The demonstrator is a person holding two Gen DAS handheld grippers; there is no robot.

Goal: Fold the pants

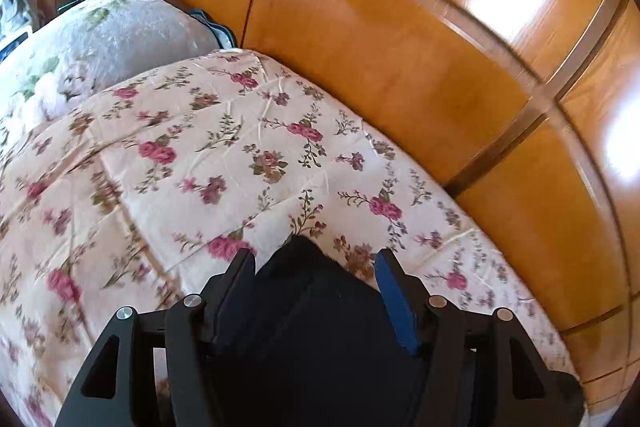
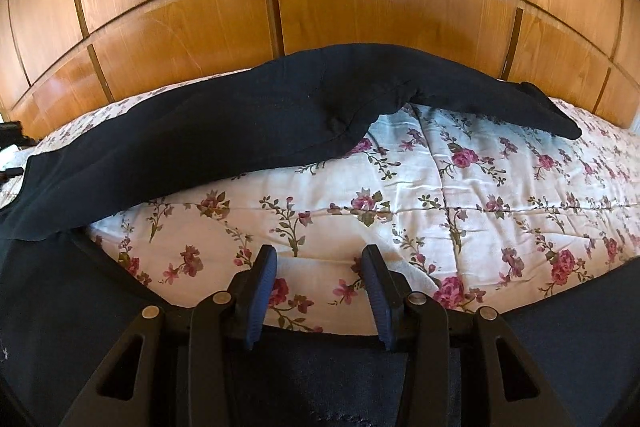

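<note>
Folding is under way, and by my reading it sits between two grips: dark cloth has been laid along the far side of the bed, and neither tool pinches anything now.

Starting at the left, the left gripper (image 1: pixel 316 259) stands with its jaws spread wide. A bunch of the pants (image 1: pixel 308 307) lies between the fingers, yet the pads do not press on it; a gap shows beside the right pad, so I judge the cloth released. It rests on the quilt (image 1: pixel 200 155), near the wardrobe (image 1: pixel 400 67). A grey pillow (image 1: pixel 120 31) lies further left.

Moving right, the right gripper (image 2: pixel 320 267) is also unclenched, its jaws partway apart with only bare quilt (image 2: pixel 440 195) between the tips. Dark cloth lies under its body at the bottom edge; whether it touches I cannot tell. Beyond it the pants (image 2: pixel 224 131) stretch across the quilt, one leg running right to a cuff (image 2: pixel 560 123) near the wardrobe (image 2: pixel 360 7).

Next, I judge, each gripper needs a fresh hold: tips lowered onto a hem or waistband, closed on the cloth layers without catching the quilt, then both lifted together so the fold lands square.

Counted: one pair of pants, two grippers, one quilt, one pillow, one wardrobe.
</note>
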